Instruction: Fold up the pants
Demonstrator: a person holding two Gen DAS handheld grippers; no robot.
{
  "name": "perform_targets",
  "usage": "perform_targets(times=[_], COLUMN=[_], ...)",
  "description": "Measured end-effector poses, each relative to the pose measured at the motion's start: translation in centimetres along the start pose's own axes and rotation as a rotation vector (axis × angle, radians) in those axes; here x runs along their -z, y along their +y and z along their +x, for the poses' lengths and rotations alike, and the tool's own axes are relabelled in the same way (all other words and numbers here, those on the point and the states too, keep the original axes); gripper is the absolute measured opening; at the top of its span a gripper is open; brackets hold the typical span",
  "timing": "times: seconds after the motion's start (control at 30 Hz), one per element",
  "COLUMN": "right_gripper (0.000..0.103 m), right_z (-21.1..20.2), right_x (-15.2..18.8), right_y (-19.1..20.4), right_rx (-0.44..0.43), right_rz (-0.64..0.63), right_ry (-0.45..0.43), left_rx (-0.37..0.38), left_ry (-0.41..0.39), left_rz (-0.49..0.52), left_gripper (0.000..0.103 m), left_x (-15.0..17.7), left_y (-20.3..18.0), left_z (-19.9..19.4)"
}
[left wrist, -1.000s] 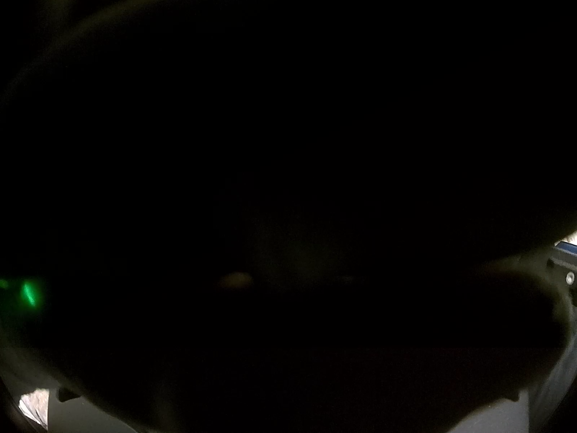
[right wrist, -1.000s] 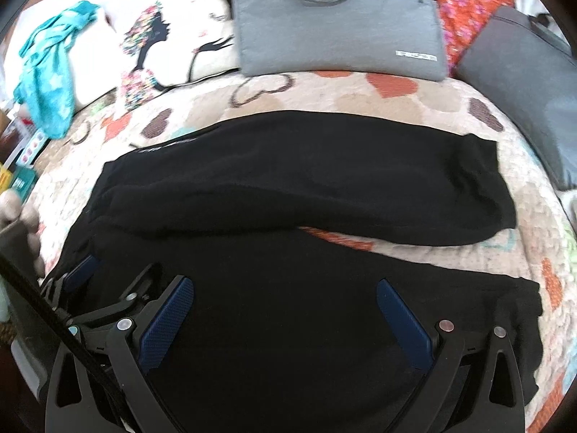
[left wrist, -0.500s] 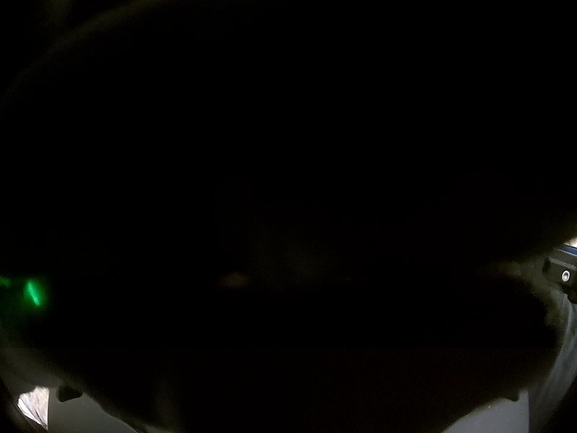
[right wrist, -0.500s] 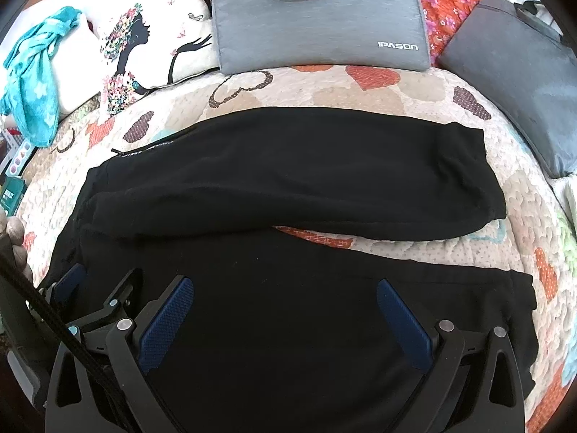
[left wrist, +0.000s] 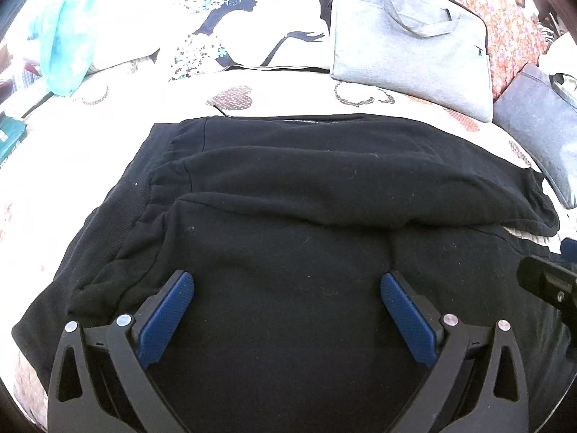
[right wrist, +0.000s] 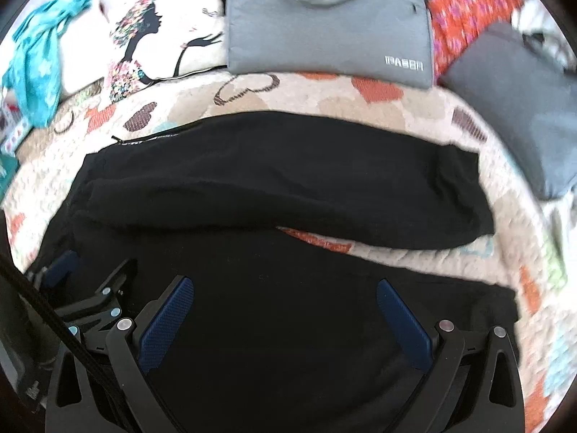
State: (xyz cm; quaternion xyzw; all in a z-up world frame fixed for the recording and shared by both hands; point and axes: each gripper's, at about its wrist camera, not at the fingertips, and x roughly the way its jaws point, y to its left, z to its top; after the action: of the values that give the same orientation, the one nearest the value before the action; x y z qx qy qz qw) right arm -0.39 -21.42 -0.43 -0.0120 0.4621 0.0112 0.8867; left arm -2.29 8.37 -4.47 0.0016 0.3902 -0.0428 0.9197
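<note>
Black pants (left wrist: 295, 195) lie spread on a heart-patterned quilt (left wrist: 108, 133), waistband to the left, the two legs running right with a strip of quilt between them. They also show in the right wrist view (right wrist: 288, 187). My left gripper (left wrist: 286, 287) is open and empty, just above the near leg by the waist. My right gripper (right wrist: 285, 290) is open and empty above the near leg, further right. The left gripper also shows at the lower left of the right wrist view (right wrist: 83, 288).
A light grey laptop bag (left wrist: 407, 39) and a darker grey bag (left wrist: 541, 126) lie at the back right. A printed pillow (left wrist: 230, 32) and a teal cloth (left wrist: 65, 29) lie at the back left. A teal box (left wrist: 10, 137) sits at the left edge.
The left wrist view was covered and dark; now it is uncovered and shows the pants. The right gripper has shifted slightly over the near leg and stays open.
</note>
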Motion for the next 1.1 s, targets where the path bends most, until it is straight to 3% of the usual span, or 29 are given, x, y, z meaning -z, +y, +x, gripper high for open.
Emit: perform_targets(times=[0.23, 0.6, 1.1], right_gripper=[0.103, 0.103, 0.103], right_z=[-2.6, -4.7, -3.4], right_x=[-0.3, -0.6, -0.3], right_y=[2.0, 1.4, 1.6], right_rx=[0.081, 0.131, 0.115], right_rz=[-0.138, -0.154, -0.18], right_ry=[-0.071, -0.124, -0.082], left_rx=[-0.014, -0.024, -0.031], left_ry=[-0.001, -0.001, -0.001], left_rz=[-0.014, -0.025, -0.033], left_gripper=[0.103, 0.103, 0.103], left_x=[0.0, 0.0, 0.0], left_y=[-1.2, -2.0, -2.6], left_z=[0.1, 0.1, 0.1])
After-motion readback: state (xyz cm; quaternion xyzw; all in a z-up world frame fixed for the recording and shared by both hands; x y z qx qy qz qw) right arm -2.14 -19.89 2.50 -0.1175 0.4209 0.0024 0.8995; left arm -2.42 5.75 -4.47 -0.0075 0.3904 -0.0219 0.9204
